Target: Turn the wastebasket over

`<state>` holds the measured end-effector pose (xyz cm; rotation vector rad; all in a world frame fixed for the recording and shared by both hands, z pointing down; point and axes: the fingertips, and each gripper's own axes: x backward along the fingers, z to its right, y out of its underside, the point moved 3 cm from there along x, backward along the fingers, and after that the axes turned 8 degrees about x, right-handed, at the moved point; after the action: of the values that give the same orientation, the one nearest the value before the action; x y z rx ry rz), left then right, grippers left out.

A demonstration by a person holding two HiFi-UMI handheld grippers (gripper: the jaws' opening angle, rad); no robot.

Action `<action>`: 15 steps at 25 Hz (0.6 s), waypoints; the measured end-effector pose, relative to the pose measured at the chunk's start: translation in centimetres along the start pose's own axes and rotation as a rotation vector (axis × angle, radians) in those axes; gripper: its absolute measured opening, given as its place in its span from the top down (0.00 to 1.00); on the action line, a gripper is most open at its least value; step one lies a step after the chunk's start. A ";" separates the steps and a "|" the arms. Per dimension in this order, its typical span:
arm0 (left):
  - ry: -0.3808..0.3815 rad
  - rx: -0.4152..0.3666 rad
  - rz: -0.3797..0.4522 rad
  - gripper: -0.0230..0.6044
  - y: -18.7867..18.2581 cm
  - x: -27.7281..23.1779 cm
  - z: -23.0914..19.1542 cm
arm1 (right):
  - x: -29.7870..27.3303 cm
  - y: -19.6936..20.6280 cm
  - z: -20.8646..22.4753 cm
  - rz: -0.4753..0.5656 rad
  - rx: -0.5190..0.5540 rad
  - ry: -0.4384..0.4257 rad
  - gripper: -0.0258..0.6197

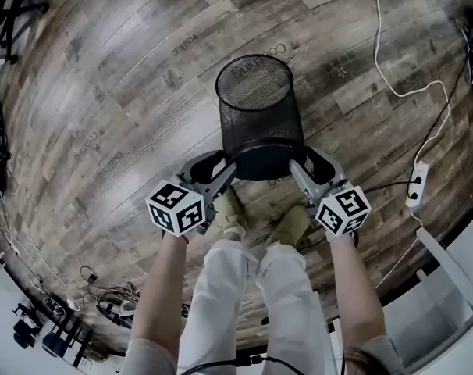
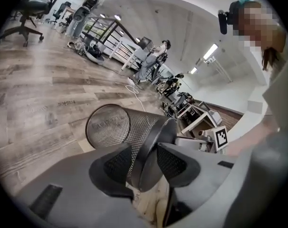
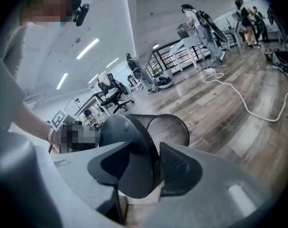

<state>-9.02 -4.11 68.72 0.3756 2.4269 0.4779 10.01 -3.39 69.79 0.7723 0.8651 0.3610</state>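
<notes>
Even indoor light, soft shadows, fisheye-warped, vignetted edges

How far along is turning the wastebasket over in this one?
Done: left tongs and right tongs grip the base rim of the wastebasket. In hand: it is tipped, open mouth pointing away from the tongs. Left: finish the turn, set it on the floor, release.

Floor (image 1: 104,92): grey-brown wood-look planks, a few w/ faint printed lettering. On it: white cable (image 1: 389,76) snaking down the right side twd a white power strip (image 1: 417,184), thin black cable (image 1: 442,119) alongside, cable tangle (image 1: 104,295) lower left, person's pale shoes (image 1: 229,212) centre.
</notes>
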 end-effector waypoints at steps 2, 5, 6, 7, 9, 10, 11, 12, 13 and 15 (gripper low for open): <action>0.004 0.001 -0.040 0.70 1.6 0.4 0.0 | 0.6 1.2 -0.5 -0.017 -0.016 -0.022 0.67; -0.001 0.005 -0.088 0.70 4.1 0.9 -0.1 | 1.3 3.1 -1.2 -0.031 -0.048 -0.058 0.67; -0.007 0.007 -0.101 0.70 5.0 1.0 -0.2 | 1.5 3.8 -1.4 -0.037 -0.053 -0.068 0.66; -0.017 0.013 -0.114 0.70 6.0 1.0 -0.4 | 1.6 4.5 -1.6 -0.046 -0.057 -0.077 0.66; -0.054 0.042 -0.143 0.70 8.2 1.0 -1.2 | 1.6 6.5 -2.0 -0.084 -0.058 -0.093 0.66; -0.076 0.058 -0.153 0.70 9.2 0.9 -1.7 | 1.4 7.5 -2.1 -0.108 -0.052 -0.099 0.66; -0.096 0.071 -0.160 0.70 10.2 0.8 -2.2 | 1.3 8.6 -2.2 -0.131 -0.042 -0.104 0.66; -0.110 0.084 -0.163 0.70 11.1 0.6 -2.6 | 1.2 9.5 -2.2 -0.150 -0.031 -0.108 0.66; -0.121 0.101 -0.164 0.70 11.8 0.5 -3.1 | 1.0 10.5 -2.2 -0.168 -0.021 -0.111 0.66; -0.140 0.134 -0.163 0.71 13.0 0.1 -4.3 | 0.5 12.3 -2.1 -0.200 -0.008 -0.115 0.66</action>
<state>-9.83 6.47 77.32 0.2560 2.3357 0.2120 8.82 6.20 77.65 0.6857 0.8241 0.1410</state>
